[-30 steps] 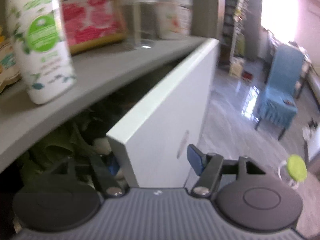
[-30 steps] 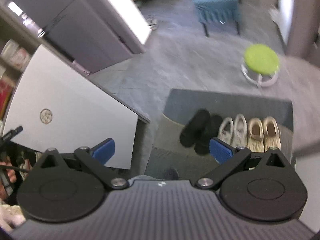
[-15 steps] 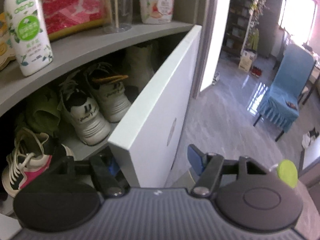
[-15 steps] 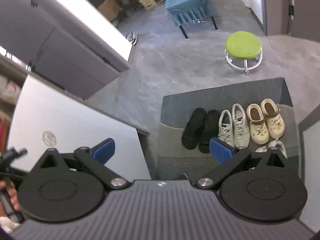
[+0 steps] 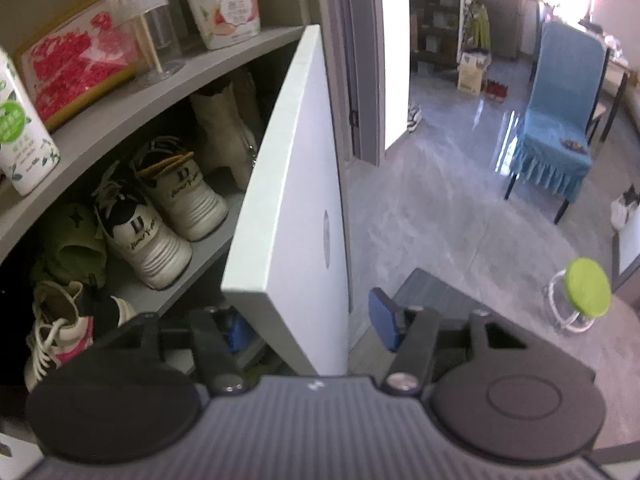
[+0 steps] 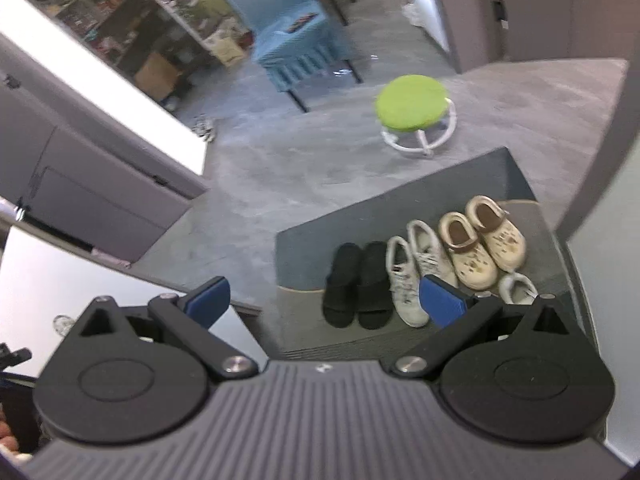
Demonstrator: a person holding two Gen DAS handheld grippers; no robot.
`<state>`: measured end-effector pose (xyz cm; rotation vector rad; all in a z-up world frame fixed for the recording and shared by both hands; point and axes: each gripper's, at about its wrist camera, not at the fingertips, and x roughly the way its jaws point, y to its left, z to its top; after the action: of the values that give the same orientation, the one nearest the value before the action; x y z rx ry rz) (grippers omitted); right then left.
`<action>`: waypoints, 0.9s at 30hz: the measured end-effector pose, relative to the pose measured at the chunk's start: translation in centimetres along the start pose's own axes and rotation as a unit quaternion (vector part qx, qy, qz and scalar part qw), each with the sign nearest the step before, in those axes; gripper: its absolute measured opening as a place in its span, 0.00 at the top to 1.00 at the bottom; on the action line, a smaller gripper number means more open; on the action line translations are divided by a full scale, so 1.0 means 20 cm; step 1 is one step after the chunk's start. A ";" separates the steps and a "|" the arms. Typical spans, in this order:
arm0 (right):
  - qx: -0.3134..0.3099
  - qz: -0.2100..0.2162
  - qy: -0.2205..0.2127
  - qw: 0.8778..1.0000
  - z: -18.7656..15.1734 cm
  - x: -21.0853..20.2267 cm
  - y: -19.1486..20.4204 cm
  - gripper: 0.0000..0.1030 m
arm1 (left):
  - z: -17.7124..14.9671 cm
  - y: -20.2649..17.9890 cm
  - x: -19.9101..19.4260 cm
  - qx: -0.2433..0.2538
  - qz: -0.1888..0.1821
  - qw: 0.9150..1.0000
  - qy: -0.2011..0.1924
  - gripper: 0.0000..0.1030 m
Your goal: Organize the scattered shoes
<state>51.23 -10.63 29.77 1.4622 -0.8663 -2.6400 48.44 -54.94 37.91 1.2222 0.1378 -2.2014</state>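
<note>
The white cabinet door (image 5: pixel 296 184) stands ajar, and its free edge lies between the jaws of my left gripper (image 5: pixel 310 326). The jaws are closing; the right pad (image 5: pixel 384 320) still stands apart from the door face. Inside on the shelf sit two cream sneakers (image 5: pixel 160 220), a green shoe (image 5: pixel 72 240), tall boots (image 5: pixel 224 128) and a pink-and-white sneaker (image 5: pixel 52 332). My right gripper (image 6: pixel 324 298) hangs open and empty over the dark mat (image 6: pixel 304 248). On the mat black slippers (image 6: pixel 356 284), white sneakers (image 6: pixel 416 268) and cream clogs (image 6: pixel 480 244) stand in a row.
Bottles and a red box (image 5: pixel 76 64) line the shelf above the shoes. A green stool (image 6: pixel 412 104) and a blue-covered chair (image 6: pixel 292 20) stand on the grey floor beyond the mat. Another pale shoe (image 6: pixel 516 286) sits by the clogs. A wall edge rises at the right.
The left view has drawn back and the door has swung wider, baring the shoes on the shelf. The right gripper has sunk and rolled toward the mat; the shoes look larger.
</note>
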 end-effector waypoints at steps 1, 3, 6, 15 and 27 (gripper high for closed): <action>0.004 -0.002 -0.003 1.000 -0.01 -0.01 -0.02 0.00 | 0.01 -0.01 -0.01 -0.005 -0.002 1.000 0.007 0.63; 0.011 -0.007 -0.009 1.000 -0.02 -0.04 -0.07 0.00 | 0.02 -0.04 -0.01 -0.004 -0.004 1.000 0.013 0.66; 0.019 -0.013 -0.011 1.000 -0.03 -0.06 -0.14 0.00 | 0.03 -0.12 -0.03 0.007 -0.009 1.000 0.013 0.66; 0.018 -0.027 -0.009 0.999 -0.04 -0.10 -0.26 0.00 | 0.11 -0.49 -0.06 0.044 -0.011 0.999 0.025 0.66; 0.080 -0.058 -0.037 0.994 -0.08 -0.26 -0.51 0.00 | 0.25 -0.74 0.03 0.015 -0.002 0.999 0.050 0.70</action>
<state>57.99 -1.32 28.32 1.4988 -1.0545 -2.7827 36.32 -45.12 37.31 1.3517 0.1470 -2.1523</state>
